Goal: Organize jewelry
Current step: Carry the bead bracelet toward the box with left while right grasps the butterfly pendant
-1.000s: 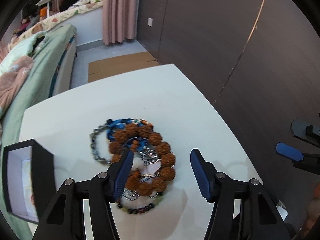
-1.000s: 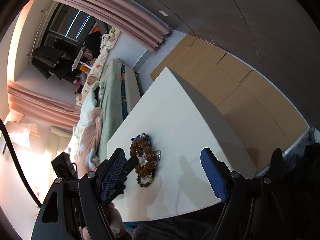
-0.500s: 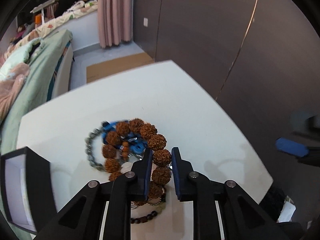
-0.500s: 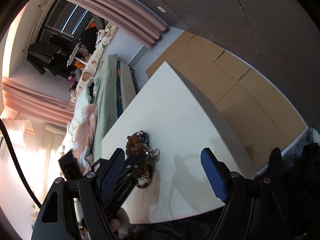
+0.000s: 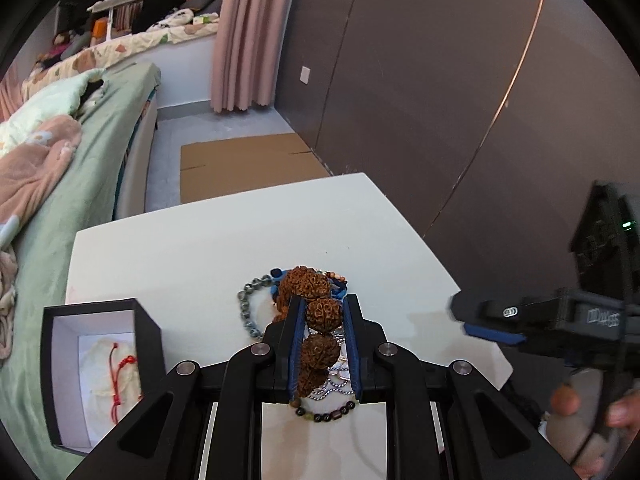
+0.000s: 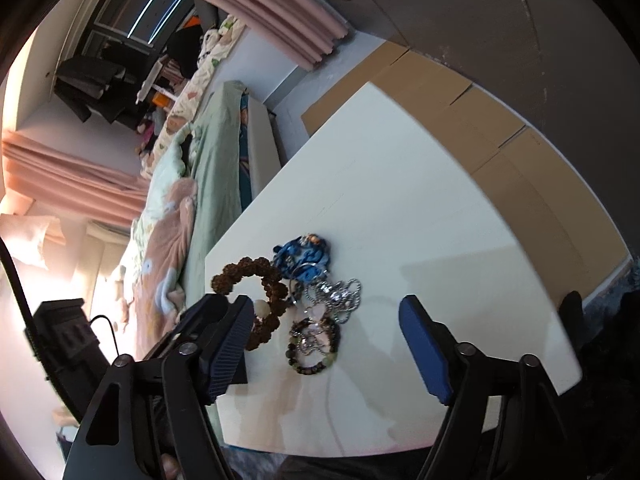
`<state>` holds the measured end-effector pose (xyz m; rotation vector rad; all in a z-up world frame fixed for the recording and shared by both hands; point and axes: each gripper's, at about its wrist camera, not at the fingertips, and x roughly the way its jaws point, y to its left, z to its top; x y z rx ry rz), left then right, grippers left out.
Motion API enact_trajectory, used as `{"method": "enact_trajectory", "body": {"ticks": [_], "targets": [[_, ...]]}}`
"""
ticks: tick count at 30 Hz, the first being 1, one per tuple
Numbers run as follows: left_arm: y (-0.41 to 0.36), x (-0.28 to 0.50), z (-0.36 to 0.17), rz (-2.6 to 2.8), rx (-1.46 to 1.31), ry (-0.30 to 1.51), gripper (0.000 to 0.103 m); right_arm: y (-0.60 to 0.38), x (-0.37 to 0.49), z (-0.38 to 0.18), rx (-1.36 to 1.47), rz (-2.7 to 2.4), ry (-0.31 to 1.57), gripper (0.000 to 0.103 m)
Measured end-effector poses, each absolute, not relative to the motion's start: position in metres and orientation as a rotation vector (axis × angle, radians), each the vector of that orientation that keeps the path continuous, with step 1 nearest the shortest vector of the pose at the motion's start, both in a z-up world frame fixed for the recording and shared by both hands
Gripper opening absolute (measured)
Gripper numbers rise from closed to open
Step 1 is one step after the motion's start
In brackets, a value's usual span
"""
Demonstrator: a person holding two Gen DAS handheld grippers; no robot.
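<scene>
My left gripper (image 5: 323, 322) is shut on the brown bead bracelet (image 5: 316, 314) and holds it lifted off the jewelry pile; the bracelet also shows in the right wrist view (image 6: 256, 276), hanging from the left gripper. On the white table (image 6: 400, 208) lie a blue cord piece (image 6: 305, 255), a silver chain (image 6: 340, 292) and a dark bead bracelet (image 6: 314, 346). A grey bead bracelet (image 5: 248, 304) lies left of the pile. My right gripper (image 6: 328, 344) is open and empty, above the table's near edge.
An open black box (image 5: 96, 368) with white lining and a red cord stands at the table's left front corner. A bed with green and pink bedding (image 5: 60, 168) runs along the left. Cardboard (image 5: 244, 164) lies on the floor beyond the table. A dark wall is at right.
My left gripper closed on the brown bead bracelet and lifted it up off the pile. The right gripper moved nearer to the jewelry and stayed open.
</scene>
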<state>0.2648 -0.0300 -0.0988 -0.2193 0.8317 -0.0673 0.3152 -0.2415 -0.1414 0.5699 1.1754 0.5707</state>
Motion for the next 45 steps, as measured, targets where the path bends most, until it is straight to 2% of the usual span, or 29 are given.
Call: {"method": "enact_trajectory", "body": {"ticks": [11,22,36,38,41,45], "targets": [[0.015,0.247,-0.083,-0.054,-0.292,0.780,0.020,-0.199,0.317,-0.163,0.501,0.589,1.257,0.044],[0.050,0.220,-0.079,-0.050,-0.354,0.751,0.020,-0.168,0.319,-0.173,0.373,0.514,1.288,0.042],[0.088,0.186,-0.077,-0.031,-0.392,0.729,0.020,-0.108,0.307,-0.171,-0.075,0.305,1.218,0.042],[0.090,0.182,-0.076,-0.033,-0.394,0.727,0.020,-0.101,0.305,-0.170,-0.126,0.272,1.201,0.032],[0.094,0.177,-0.072,-0.037,-0.395,0.716,0.020,-0.104,0.302,-0.167,-0.099,0.266,1.204,0.031],[0.100,0.173,-0.066,-0.029,-0.402,0.697,0.020,-0.119,0.302,-0.153,0.071,0.341,1.199,0.030]]}}
